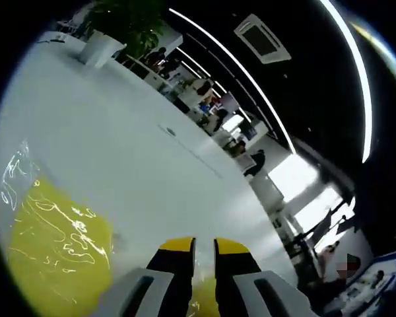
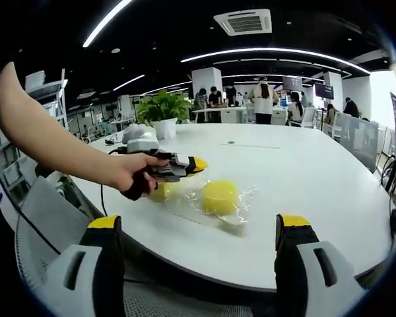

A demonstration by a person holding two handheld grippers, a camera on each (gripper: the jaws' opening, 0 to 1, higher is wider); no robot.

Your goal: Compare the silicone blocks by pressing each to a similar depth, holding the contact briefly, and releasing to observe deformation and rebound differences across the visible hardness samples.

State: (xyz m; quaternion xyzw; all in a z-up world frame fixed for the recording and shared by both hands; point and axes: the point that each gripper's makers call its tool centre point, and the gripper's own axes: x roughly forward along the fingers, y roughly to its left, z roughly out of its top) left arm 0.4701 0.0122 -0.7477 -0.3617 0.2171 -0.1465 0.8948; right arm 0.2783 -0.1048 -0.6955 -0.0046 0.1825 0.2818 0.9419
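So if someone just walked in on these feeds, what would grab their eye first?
Probably the yellow silicone block in clear wrap, mid-table in the right gripper view, with the left gripper in a hand over a second yellow block beside it. After that, the right gripper with its jaws wide apart, short of the white table.

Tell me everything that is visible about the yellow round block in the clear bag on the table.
The yellow silicone block looks rounded, smooth and matte, with no visible dent. It sits inside a crinkled clear plastic bag that lies flat on the white table, near the table's front edge. The left gripper, held in a person's hand, points toward it from the side with its yellow tips close together; whether they touch the bag cannot be told. A second yellow piece lies partly hidden under that gripper.
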